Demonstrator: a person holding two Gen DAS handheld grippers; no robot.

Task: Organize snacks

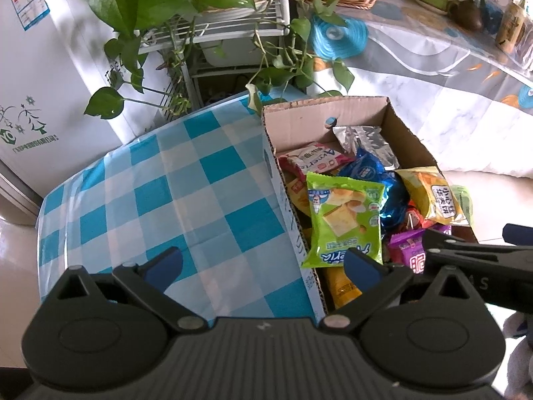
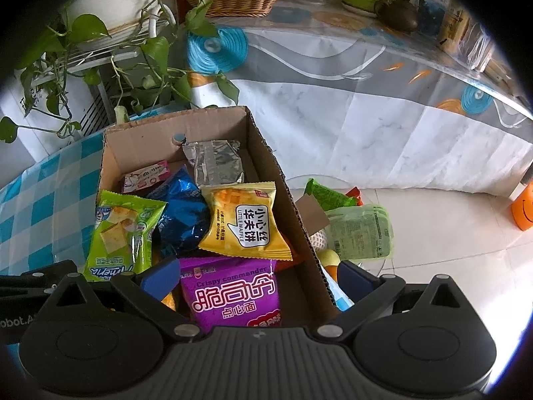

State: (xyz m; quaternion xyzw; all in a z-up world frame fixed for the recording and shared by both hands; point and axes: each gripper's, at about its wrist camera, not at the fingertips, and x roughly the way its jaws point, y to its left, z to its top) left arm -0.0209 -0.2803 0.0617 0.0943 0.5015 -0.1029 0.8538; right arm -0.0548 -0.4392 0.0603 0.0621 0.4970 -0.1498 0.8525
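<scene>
A cardboard box [image 1: 333, 115] [image 2: 140, 140] holds several snack packs: a green pack [image 1: 344, 215] [image 2: 121, 230], a yellow waffle pack [image 1: 433, 196] [image 2: 245, 221], a blue foil pack [image 2: 183, 213], a silver pack [image 2: 215, 161] and a purple pack [image 2: 233, 293]. My left gripper [image 1: 263, 266] is open and empty, astride the box's left wall above the checked cloth. My right gripper [image 2: 260, 276] is open and empty, its jaws astride the purple pack and the box's right wall. The right gripper also shows in the left wrist view [image 1: 473, 253].
The box sits on a blue-and-white checked tablecloth [image 1: 173, 193]. A trailing green plant [image 1: 160, 10] on a white rack stands behind. A table with a patterned cloth [image 2: 366, 83] is at the right. More packs [image 2: 356, 230] and fruit lie on the floor beside the box.
</scene>
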